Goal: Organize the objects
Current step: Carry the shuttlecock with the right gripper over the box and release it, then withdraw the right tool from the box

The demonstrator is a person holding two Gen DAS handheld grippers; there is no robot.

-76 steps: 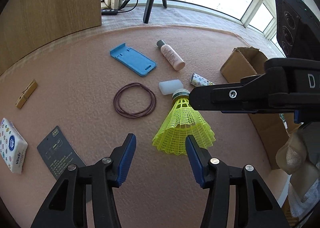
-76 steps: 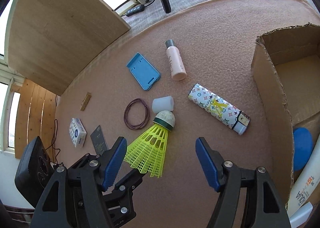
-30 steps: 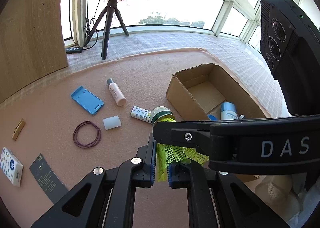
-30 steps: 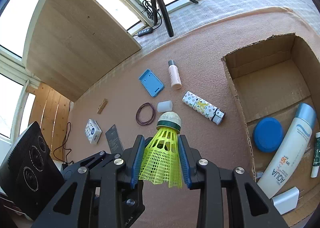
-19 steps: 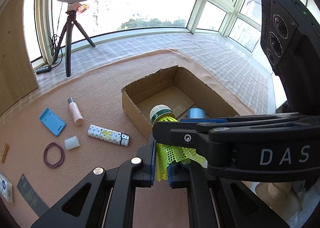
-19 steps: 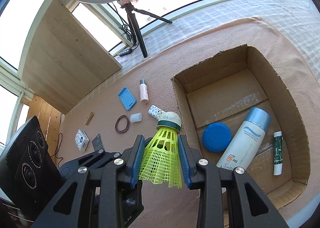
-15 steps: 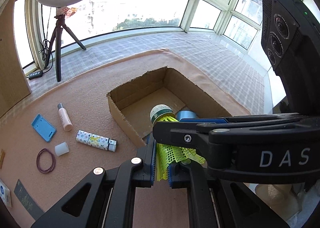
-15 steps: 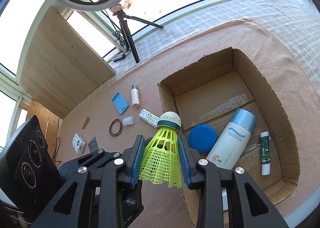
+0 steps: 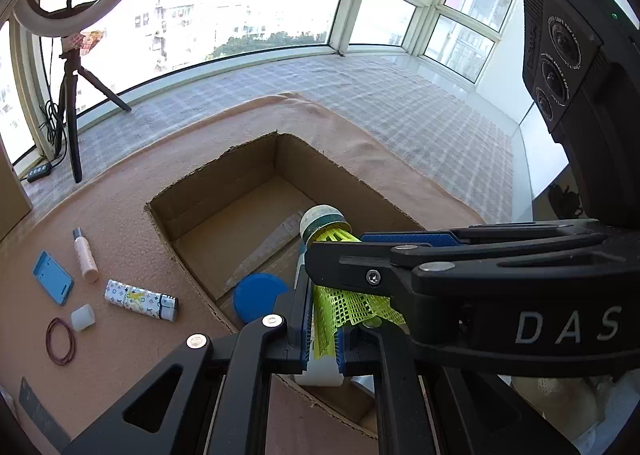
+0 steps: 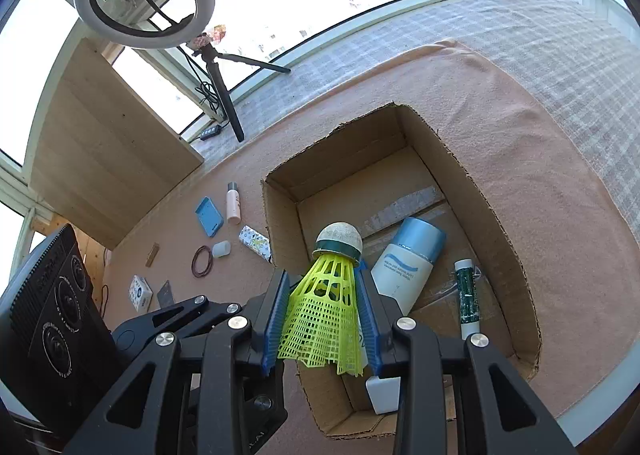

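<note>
We hold the yellow shuttlecock point(image 10: 326, 307) in both grippers at once: the right gripper point(image 10: 322, 319) clamps the mesh skirt from either side, and the left gripper point(image 9: 323, 329) pinches a fold of the skirt's lower edge, its pads almost together. In the right wrist view the cork nose points toward 12 o'clock and hangs over the cardboard box point(image 10: 492, 223), above the near half of its floor.

The step in hand, as we judge it, is to set the shuttlecock down inside the box. To do it well, we let one gripper go first, so the mesh is not torn between two pulls. We lower it toward the bare cardboard at 12 o'clock of the nose. That spot is clear of the sunscreen bottle point(image 10: 408, 267) at 2 o'clock, the green tube point(image 10: 466, 295) at 3 o'clock and the blue disc point(image 9: 256, 295), which shows in the left wrist view. The skirt is light and springy, so we open slowly and low.
</note>
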